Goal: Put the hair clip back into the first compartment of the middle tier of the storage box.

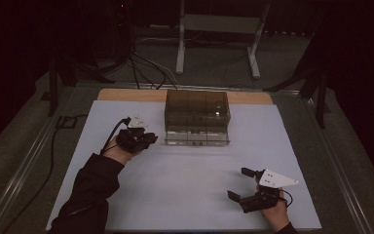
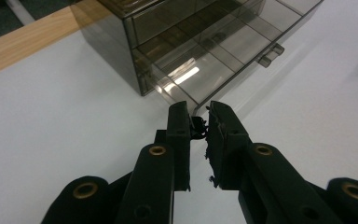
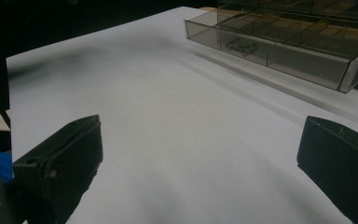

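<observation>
Two grippers rest over a white table (image 1: 185, 185): the left gripper (image 2: 199, 122), jaws nearly together, sits just beside the smoky drawer box (image 1: 197, 117) at the far centre. The right gripper (image 1: 241, 185), jaws spread wide and empty, lies well apart near the front edge.

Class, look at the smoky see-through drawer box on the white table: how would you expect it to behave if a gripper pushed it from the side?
The drawer box looks like thin clear plastic and mostly empty, so it is probably light and would slide readily on the smooth white table. It sits wide and low, so tipping seems unlikely. Its bottom drawer looks partly out and might shift.
</observation>
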A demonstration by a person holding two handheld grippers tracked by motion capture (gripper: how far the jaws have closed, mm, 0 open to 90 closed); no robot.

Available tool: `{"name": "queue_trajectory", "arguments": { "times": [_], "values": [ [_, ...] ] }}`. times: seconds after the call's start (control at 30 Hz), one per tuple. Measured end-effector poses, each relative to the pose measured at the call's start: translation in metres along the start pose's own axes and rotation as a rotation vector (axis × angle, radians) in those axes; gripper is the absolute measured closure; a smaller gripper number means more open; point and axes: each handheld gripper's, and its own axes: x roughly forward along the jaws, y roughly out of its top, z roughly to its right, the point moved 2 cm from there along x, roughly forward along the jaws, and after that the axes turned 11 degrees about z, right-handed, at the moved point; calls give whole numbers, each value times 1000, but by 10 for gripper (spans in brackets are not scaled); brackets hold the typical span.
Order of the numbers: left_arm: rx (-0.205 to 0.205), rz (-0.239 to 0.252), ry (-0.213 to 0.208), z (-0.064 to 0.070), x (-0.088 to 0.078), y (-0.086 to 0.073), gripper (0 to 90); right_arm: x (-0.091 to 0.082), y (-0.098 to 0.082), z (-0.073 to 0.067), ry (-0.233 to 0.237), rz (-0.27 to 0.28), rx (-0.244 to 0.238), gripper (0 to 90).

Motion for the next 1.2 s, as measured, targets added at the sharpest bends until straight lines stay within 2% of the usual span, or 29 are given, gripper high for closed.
{"name": "queue_trajectory", "arguments": {
  "times": [0.23,0.3,0.6,0.77,1.03,1.2],
  "values": [
    [4,7,-10,2,6,8,806,0,0,0,1,0,-2,2],
    [-9,15,-22,2,8,10,806,0,0,0,-1,0,1,2],
    [14,29,-31,9,15,21,805,0,0,0,1,-1,-3,2],
    [12,34,-41,10,23,27,805,0,0,-1,1,2,-4,3],
    [-28,51,-60,12,38,30,805,-1,0,0,0,2,-3,3],
    [-33,66,-57,15,46,32,805,-1,0,-1,0,3,-6,3]
  ]
}}
